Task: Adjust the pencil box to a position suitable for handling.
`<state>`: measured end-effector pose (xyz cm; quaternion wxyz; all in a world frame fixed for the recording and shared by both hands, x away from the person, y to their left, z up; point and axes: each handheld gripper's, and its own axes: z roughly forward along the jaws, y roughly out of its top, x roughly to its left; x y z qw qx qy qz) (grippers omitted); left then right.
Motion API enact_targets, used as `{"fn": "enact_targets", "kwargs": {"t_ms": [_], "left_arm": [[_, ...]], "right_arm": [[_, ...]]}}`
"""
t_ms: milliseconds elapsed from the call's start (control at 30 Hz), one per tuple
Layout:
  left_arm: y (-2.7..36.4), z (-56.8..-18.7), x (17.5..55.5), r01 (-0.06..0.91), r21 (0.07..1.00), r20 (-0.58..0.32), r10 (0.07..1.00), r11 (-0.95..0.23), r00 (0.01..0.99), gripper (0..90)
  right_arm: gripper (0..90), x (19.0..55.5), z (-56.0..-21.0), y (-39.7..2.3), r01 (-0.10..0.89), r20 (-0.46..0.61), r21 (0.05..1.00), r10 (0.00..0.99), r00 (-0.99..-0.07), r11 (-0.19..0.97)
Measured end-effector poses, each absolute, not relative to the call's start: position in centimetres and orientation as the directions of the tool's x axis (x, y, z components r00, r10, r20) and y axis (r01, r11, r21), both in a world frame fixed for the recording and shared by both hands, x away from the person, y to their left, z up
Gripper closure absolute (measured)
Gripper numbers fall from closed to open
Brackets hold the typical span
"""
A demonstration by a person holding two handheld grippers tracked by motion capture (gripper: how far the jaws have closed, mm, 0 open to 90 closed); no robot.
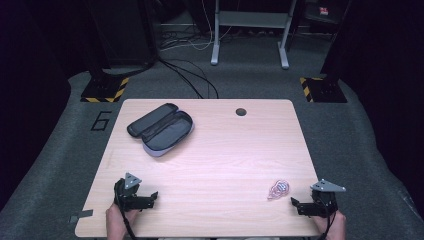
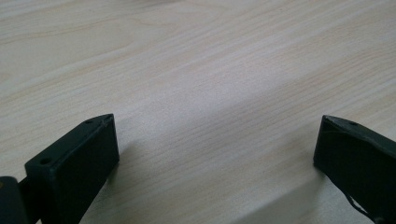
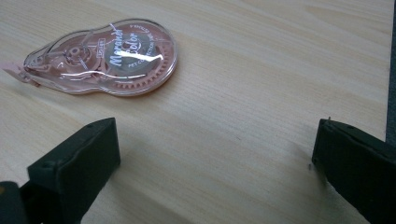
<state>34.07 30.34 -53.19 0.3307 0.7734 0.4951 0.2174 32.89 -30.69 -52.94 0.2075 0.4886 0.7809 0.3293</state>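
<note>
The pink correction tape (image 3: 105, 58) lies flat on the table (image 1: 215, 165), near the front right side. Its long side runs across in the right gripper view, with the thin tip pointing left. It sits just ahead and to the left of the right gripper (image 1: 309, 205), whose jaws are wide apart with nothing between them. The left gripper (image 1: 142, 200) is far from the tape, and its jaws are wide apart too. So the right one looks like the closer one to grab it. An open pencil case (image 1: 161, 130) waits at the back left.

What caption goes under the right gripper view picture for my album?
Open right gripper resting near a clear pink correction tape on the wooden table.
</note>
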Motion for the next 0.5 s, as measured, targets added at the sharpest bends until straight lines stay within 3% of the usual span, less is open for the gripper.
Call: {"fn": "enact_targets", "kwargs": {"t_ms": [500], "left_arm": [[30.31, -53.16, 34.09, 0.624, 0.725, 0.011, 0.911, -0.291, 0.412, 0.2]], "right_arm": [[0.0, 32.69, -52.69, -30.76, 0.619, 0.008, 0.73, 0.901, -0.433, 0.291]]}}
